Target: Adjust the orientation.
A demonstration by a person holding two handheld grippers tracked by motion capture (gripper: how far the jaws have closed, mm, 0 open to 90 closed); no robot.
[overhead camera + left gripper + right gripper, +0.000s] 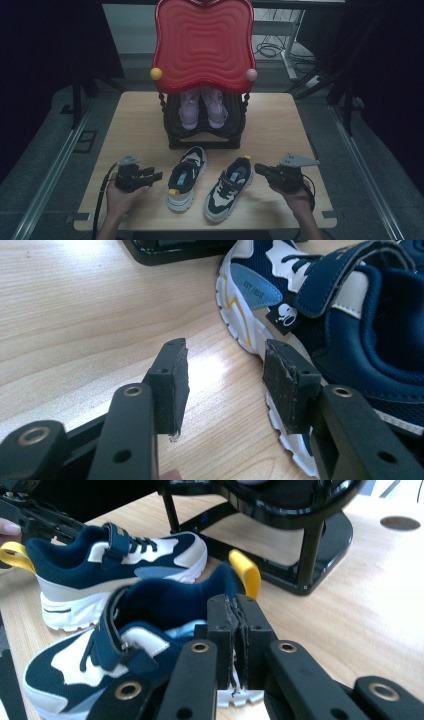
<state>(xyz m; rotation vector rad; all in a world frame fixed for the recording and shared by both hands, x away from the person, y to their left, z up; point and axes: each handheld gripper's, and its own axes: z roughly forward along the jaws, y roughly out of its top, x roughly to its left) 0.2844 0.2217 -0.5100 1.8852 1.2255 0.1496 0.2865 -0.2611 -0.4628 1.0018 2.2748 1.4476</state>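
Note:
Two navy and white sneakers lie side by side near the table's front edge. The left sneaker (pixel 187 177) (pixel 350 315) (pixel 115 575) has my left gripper (pixel 158 176) (pixel 225 385) just to its left, jaws open over bare wood; one pad (pixel 285 385) stands close beside the white sole. The right sneaker (pixel 229 189) (pixel 150 625) has a yellow heel loop (pixel 245 572). My right gripper (pixel 259 169) (pixel 234 612) sits at that heel with its pads pressed together and nothing between them.
A black rack (pixel 205 137) (pixel 310 545) with a red wavy top (pixel 202 40) stands at the table's back middle; a pair of purple shoes (pixel 202 107) rests on its lower shelf. Bare wood (pixel 280 120) lies on both sides of the rack.

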